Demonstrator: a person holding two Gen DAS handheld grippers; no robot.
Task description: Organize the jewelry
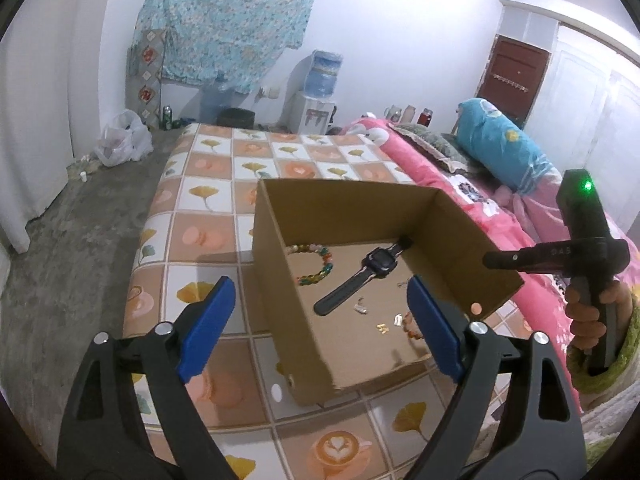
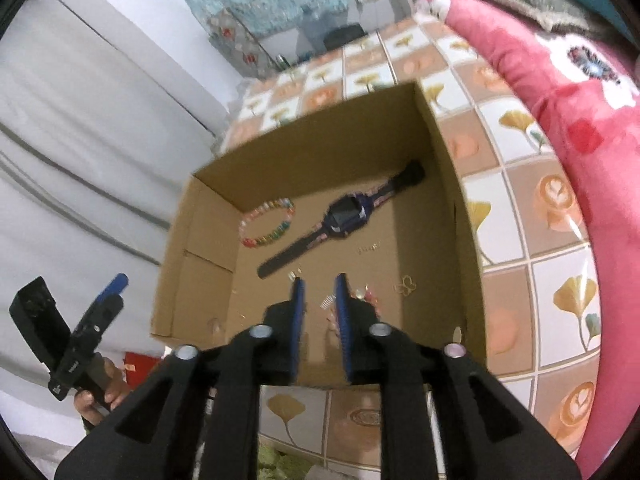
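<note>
An open cardboard box (image 1: 276, 264) (image 2: 448, 152) sits on the tiled bed cover. Inside lie a dark wristwatch (image 1: 366, 274) (image 2: 344, 218), a coloured bead bracelet (image 1: 316, 264) (image 2: 268, 222), and small gold and silver pieces (image 1: 382, 322) (image 2: 406, 284). My left gripper (image 1: 320, 300) is wide open and empty, its fingers straddling the box's near left wall. My right gripper (image 2: 319, 284) hangs over the box's near edge with its jaws narrowly apart and nothing gripped between them; a small spring-like piece (image 2: 327, 301) lies on the box floor below the gap. The right gripper's body (image 1: 560, 258) shows at right in the left wrist view.
The box sits on a bed with a checked ginkgo-and-coffee cover (image 1: 208, 200). A pink quilt (image 1: 424, 160) (image 2: 560, 80) and a blue pillow (image 1: 496, 140) lie to the right. The concrete floor (image 1: 80, 220) drops off left. A water dispenser (image 1: 316, 92) stands by the far wall.
</note>
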